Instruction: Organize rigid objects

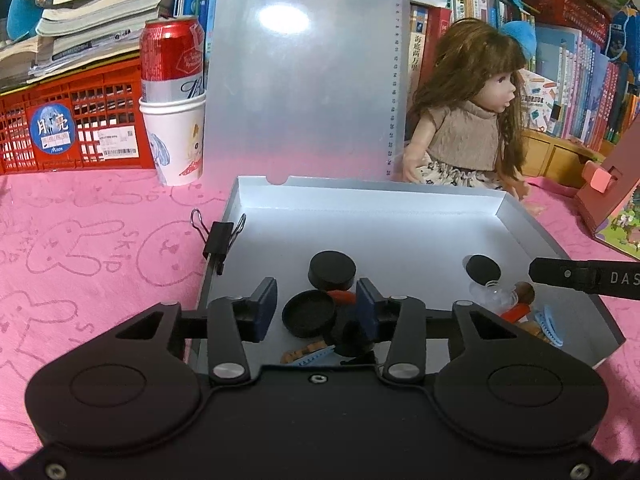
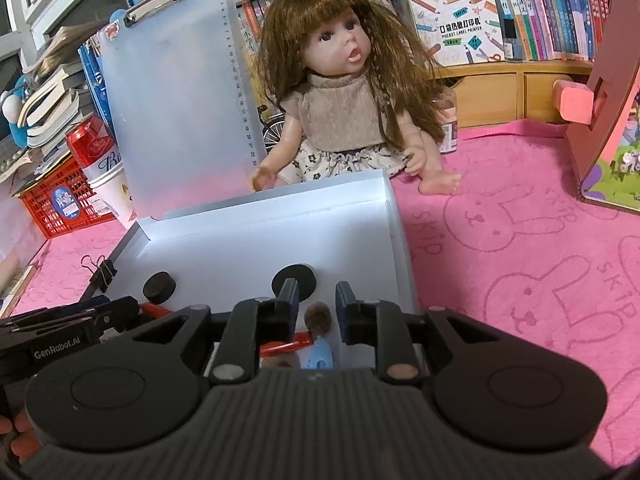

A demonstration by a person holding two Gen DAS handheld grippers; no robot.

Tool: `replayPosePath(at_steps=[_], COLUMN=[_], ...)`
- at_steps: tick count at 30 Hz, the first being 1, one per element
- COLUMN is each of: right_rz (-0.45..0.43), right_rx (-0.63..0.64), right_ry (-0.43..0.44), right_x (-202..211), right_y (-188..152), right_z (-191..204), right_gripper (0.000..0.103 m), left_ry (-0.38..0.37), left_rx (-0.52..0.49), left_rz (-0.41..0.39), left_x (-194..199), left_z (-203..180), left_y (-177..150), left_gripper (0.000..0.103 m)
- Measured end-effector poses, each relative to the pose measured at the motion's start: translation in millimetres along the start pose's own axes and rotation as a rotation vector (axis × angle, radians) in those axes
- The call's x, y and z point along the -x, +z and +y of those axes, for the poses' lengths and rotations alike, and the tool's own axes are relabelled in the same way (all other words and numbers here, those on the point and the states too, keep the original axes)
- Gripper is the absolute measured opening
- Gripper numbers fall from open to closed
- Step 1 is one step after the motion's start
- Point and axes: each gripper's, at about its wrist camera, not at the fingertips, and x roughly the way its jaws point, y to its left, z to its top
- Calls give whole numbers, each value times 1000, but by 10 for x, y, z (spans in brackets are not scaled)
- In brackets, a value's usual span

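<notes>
Item: black caps [image 1: 332, 270], hard, light, smooth; best pinched across the rim. Lay in the white tray [image 1: 400, 236] just ahead of the left claw [image 1: 316, 308], which stood part open, holding nothing. Right claw [image 2: 316, 308] likewise part open and empty, over a brown-tipped brush [image 2: 318, 318].

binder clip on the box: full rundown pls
The binder clip is small, with a black, metal-looking body and two silver wire handles, both splayed open. It is clamped onto the left wall of the shallow white box, about midway along, with its body astride the rim. The handles point outward over the pink cloth. Apart from the box wall, nothing touches it.
</notes>
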Motion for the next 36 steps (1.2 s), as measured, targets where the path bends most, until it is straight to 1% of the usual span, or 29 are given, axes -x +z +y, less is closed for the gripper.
replayPosePath(at_steps=[2,4,7,14,19,21,23,25,29,32,36], right_rz=[-6,-9,-19,-35,-50,-53,-63,-73,-82,-88,-100], right_rx=[9,16,28,64,85,91,108,129,127,127,160], right_ry=[-3,-2,-5,-9,-16,-22,-32,-45,-42,-39,-40], right_x=[21,40,71,165,262,321,402,498,666,784,926], right_y=[-2,-2,0,-10,-20,-28,-51,-84,-143,-206,-334], right_z=[11,23,45,97,125,141,165,185,189,198,252], right_gripper=[45,46,52,69,78,85,86,87,90,92,95], left_ry=[0,1,4,6,11,17,21,13,-9,-13,-10], left_rx=[-3,-5,-6,-1,-3,-5,-10,-13,-7,7,6], left_rz=[-5,-7,-10,-17,-23,-21,-13,-22,-27,-24,-32], left_x=[28,52,83,172,245,321,427,550,748,861,1002], left_z=[-9,-19,-25,-19,-20,-19,-23,-18,-7,-1,-4], left_y=[-1,-1,0,-8,-16,-27,-44,-74,-145,-211,-327], left_gripper=[47,50,55,64,74,78,79,82,83,83,84])
